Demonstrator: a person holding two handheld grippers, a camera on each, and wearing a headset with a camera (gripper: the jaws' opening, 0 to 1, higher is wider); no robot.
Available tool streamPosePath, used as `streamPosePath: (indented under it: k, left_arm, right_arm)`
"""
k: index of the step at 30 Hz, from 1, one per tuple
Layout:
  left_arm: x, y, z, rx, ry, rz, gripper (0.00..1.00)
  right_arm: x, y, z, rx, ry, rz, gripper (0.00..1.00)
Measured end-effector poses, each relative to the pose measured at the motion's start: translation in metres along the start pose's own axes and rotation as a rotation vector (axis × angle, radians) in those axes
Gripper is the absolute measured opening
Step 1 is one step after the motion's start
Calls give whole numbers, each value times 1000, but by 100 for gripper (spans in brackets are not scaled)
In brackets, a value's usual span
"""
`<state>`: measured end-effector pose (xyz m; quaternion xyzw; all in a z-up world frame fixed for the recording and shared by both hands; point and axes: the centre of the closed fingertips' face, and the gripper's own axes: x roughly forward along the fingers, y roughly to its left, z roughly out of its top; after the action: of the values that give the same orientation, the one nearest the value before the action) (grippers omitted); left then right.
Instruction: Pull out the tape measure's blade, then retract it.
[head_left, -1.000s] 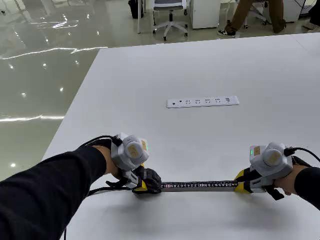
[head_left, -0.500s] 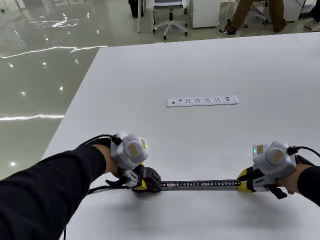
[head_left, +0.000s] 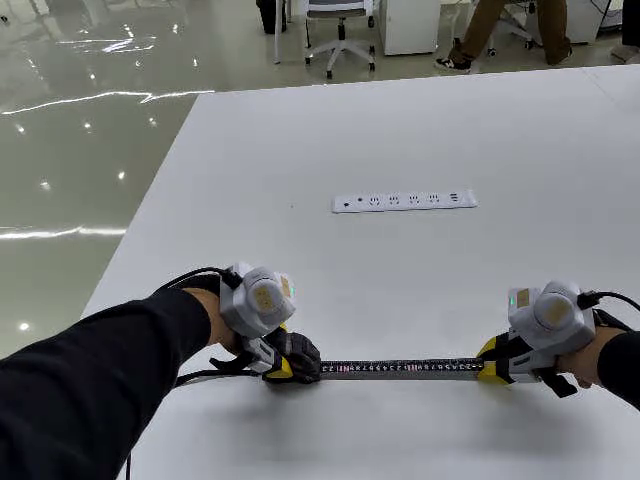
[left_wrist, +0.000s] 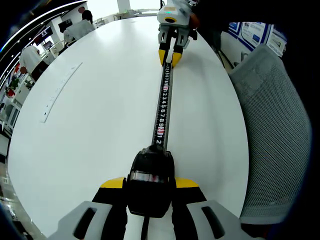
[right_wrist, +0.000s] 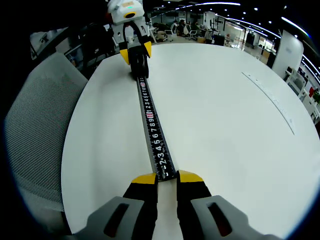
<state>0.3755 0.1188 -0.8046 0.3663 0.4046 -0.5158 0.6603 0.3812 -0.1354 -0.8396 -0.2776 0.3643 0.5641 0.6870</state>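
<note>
The left gripper (left_wrist: 150, 183) has its jaws closed on the black tape measure case (head_left: 297, 355), one yellow tip on each side of it. The case sits on the white table (head_left: 400, 130), on the near left part. From the case the blade (head_left: 400, 368) runs flat on the table to the right, with its numbers facing up. The right gripper (right_wrist: 166, 178) holds the end of the blade between its narrow jaws, and the yellow tips rest low at the surface. The two grippers face each other, well apart.

The blade lies close to the near edge of the table, and the case is not far from the left edge. Beyond the blade, toward the far side, the surface is bare up to a white power strip (head_left: 405, 201), which lies well apart from the blade.

A grey mesh chair (left_wrist: 270, 125) stands just beside the near edge. Left of the table is a glossy floor (head_left: 90, 130). At the far side stand an office chair (head_left: 340, 25) and a person's legs (head_left: 500, 30).
</note>
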Motion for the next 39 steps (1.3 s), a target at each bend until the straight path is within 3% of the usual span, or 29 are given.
streamPosePath:
  k: [35,39]
  left_arm:
    - [0,-1,1,13,-16,3,30]
    - [-1,-1,3,60,-69,22,31]
  right_arm:
    - [1,1,1,5,5,2,9]
    - [1,1,2,23,-16,-1,9]
